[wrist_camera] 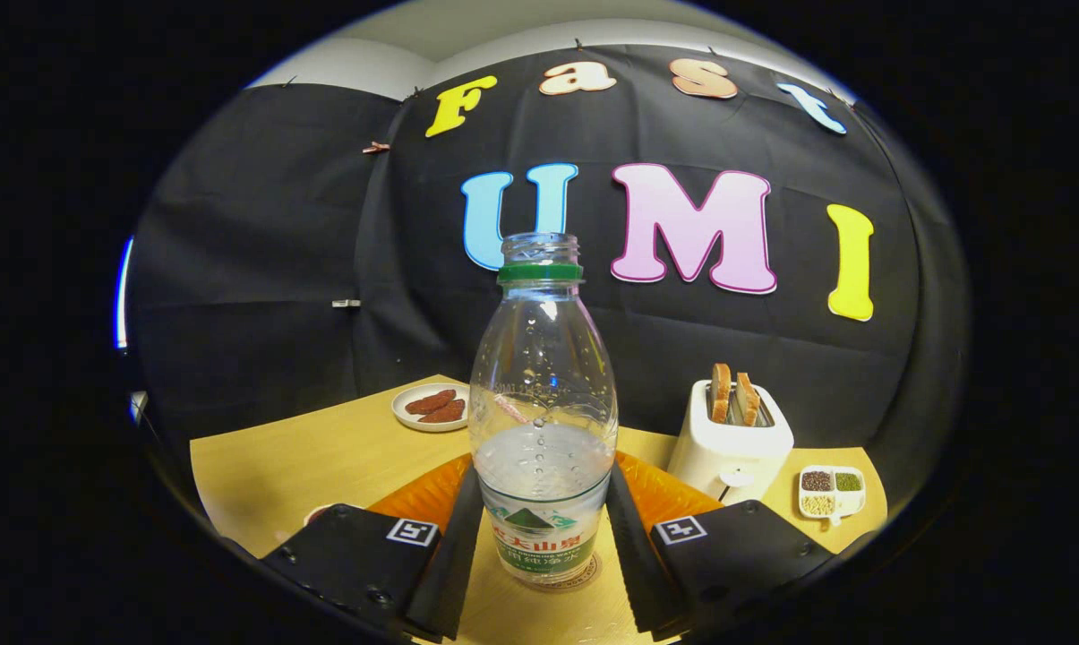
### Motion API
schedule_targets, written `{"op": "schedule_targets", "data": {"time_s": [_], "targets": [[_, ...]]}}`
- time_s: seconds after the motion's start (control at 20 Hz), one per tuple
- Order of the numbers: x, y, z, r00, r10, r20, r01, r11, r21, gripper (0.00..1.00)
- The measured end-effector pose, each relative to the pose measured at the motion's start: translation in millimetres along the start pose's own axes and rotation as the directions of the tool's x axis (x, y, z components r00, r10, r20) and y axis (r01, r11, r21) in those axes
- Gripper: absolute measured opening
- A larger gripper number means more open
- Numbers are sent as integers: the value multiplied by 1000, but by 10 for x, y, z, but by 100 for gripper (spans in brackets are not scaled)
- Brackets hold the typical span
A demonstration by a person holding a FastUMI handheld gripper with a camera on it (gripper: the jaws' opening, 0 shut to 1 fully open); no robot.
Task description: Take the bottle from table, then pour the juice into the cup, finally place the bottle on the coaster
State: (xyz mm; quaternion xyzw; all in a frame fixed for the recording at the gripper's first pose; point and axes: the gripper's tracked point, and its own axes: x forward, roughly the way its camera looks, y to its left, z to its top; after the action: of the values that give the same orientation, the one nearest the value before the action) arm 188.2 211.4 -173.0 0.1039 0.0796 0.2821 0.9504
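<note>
Bottle (543, 421) upright on coaster (584, 573), uncapped, part full, gripper (543, 537) fingers flanking its base, contact unclear, grip state undeterminable, toaster (729, 448) right of bottle

**Clear bottle, green collar, on a tan table**

The bottle (543, 421) is clear with a green neck ring and a green-and-white label. Behind it lies an orange mat (664, 488); to its right, a white toaster (729, 448); to its left, a white plate (430, 408) of reddish-brown pieces.
</note>
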Motion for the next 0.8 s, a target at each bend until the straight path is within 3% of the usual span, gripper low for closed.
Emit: {"op": "schedule_targets", "data": {"time_s": [0.3, 0.8], "targets": [[215, -83, -309, 999, 30, -18, -29, 996, 80, 73], [465, -245, -756, 999, 0, -51, 6, 992, 126, 75]]}}
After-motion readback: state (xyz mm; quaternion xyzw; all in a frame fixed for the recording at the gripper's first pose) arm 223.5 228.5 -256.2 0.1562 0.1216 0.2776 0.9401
